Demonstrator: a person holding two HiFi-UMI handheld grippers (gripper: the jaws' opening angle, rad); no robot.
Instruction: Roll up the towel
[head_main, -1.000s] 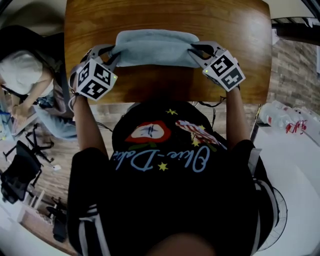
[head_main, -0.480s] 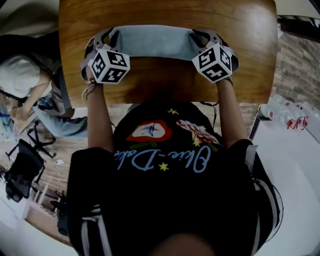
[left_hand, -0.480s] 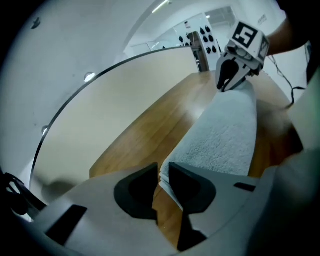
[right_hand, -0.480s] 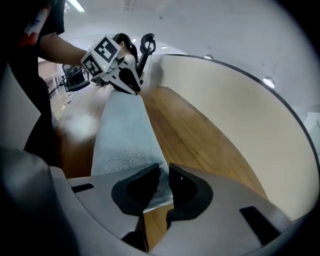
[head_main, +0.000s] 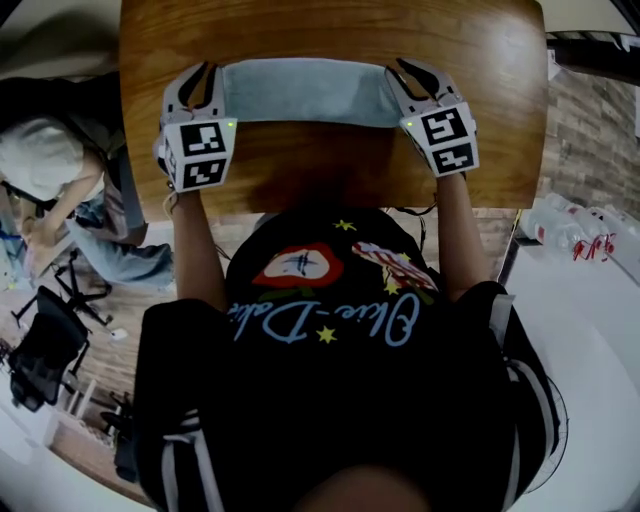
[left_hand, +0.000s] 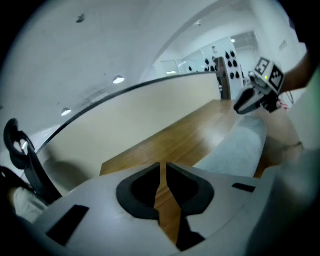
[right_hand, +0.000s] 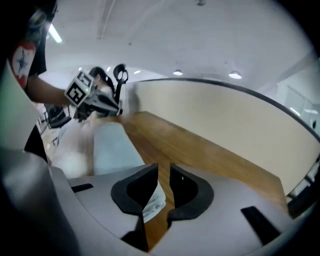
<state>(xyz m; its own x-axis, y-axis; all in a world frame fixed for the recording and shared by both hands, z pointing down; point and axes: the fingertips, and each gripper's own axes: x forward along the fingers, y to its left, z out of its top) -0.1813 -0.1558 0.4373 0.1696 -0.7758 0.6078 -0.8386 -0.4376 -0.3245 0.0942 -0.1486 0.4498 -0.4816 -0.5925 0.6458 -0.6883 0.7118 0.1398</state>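
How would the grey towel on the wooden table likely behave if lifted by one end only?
Probably floppy: the towel is soft cloth lying slumped on the table, so the free end would droop. Likely light, being only cloth. It may unroll, since nothing visible binds it.

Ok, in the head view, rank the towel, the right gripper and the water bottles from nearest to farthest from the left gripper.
1. towel: its left end lies beside the left gripper, whose jaws have just been closing with nothing between them.
2. right gripper: at the towel's other end.
3. water bottles: far off, near the picture's right edge.
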